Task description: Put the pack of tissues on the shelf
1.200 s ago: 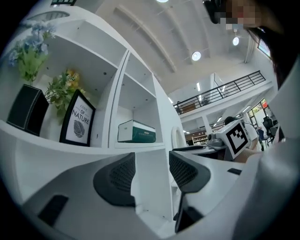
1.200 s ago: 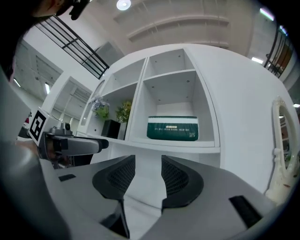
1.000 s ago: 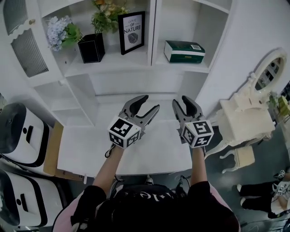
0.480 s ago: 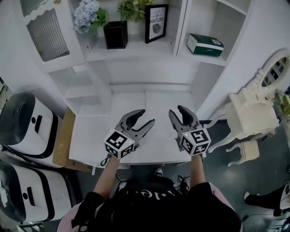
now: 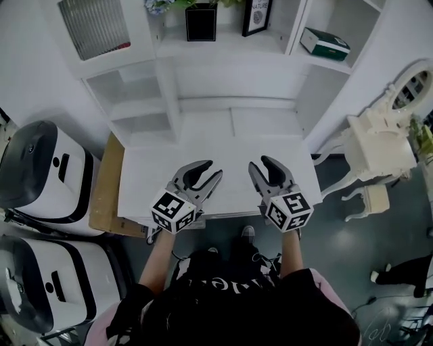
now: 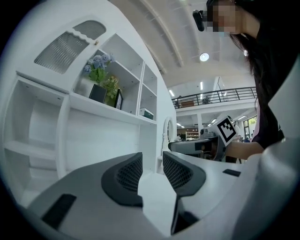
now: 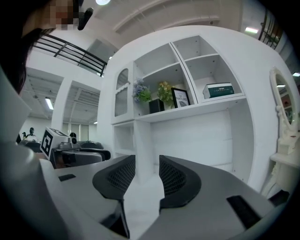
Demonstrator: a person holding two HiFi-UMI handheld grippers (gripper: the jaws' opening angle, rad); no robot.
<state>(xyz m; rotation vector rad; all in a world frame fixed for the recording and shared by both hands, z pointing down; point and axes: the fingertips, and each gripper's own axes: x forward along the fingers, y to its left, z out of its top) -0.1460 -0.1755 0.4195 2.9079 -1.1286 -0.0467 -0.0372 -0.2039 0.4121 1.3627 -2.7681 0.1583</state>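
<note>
The pack of tissues (image 5: 325, 42), a dark green box with a white side, lies in the upper right compartment of the white shelf unit (image 5: 230, 47); it also shows in the left gripper view (image 6: 147, 113) and the right gripper view (image 7: 218, 90). Both grippers hover over the front edge of the white table (image 5: 223, 145), far from the pack. My left gripper (image 5: 211, 170) (image 6: 152, 161) has its jaws closing, a narrow gap left and nothing between them. My right gripper (image 5: 261, 164) (image 7: 147, 164) stands open with nothing in it.
A black vase with plants (image 5: 201, 20) and a framed print (image 5: 257, 17) stand on the shelf left of the pack. A white dressing table with mirror (image 5: 382, 145) is at the right. Two white machines (image 5: 40, 176) and a cardboard sheet (image 5: 105, 189) are at the left.
Both grippers have drawn back from the shelf to the table's front edge, and the shelf now sits higher in the head view. The left jaws stand closer together.
</note>
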